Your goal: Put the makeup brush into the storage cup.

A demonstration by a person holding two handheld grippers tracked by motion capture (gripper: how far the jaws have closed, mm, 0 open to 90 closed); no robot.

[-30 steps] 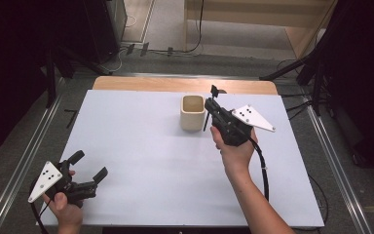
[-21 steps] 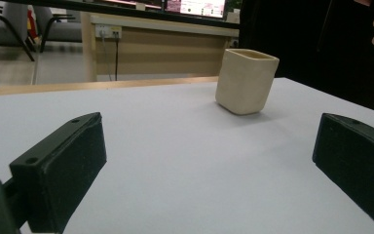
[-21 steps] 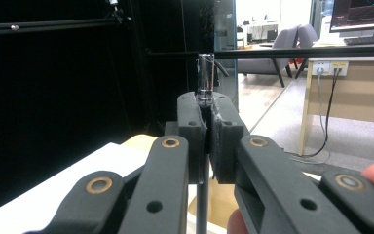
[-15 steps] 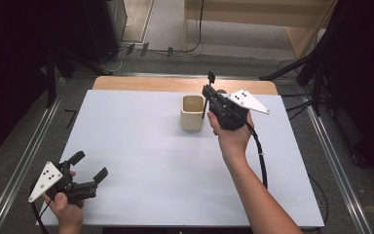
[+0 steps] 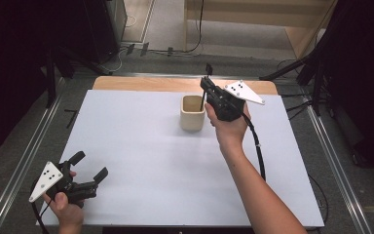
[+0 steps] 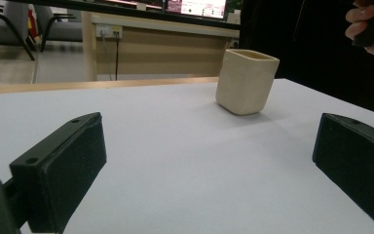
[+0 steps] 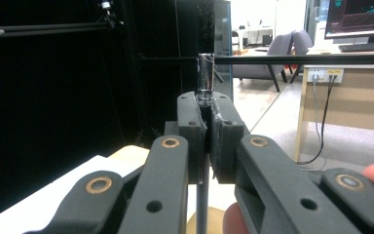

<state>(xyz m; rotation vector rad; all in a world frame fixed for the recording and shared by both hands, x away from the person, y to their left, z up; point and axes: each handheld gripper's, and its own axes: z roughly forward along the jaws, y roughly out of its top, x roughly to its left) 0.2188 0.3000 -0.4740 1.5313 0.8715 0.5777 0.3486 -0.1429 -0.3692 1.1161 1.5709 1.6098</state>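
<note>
**Thin tool clamped upright at the cup's rim**

The desk (image 5: pixel 141 146) carries a white sheet, with a strip of bare wood showing along its far edge. On the sheet, toward the far side, stands a cream cup (image 5: pixel 193 113) with rounded corners, upright and open at the top.

The right gripper (image 5: pixel 205 92) is raised just beside the cup, on the side away from the other hand, its grey plate turned outward. Its fingers (image 7: pixel 191 141) are pressed together on a thin dark rod (image 5: pixel 204 100), which stands upright between them. In the right gripper view the rod's shiny metal end (image 7: pixel 205 78) sticks out above the fingertips, while the shaft runs down below them toward the cup's pale rim. In the high view the lower end of the rod sits at the cup's mouth; whether it touches the inside cannot be told.

The left gripper (image 5: pixel 88 165) rests low at the near corner of the desk, well apart from the cup. Its fingers (image 6: pixel 63 170) stand wide with nothing between them, and the cup lies far ahead of them.
</note>
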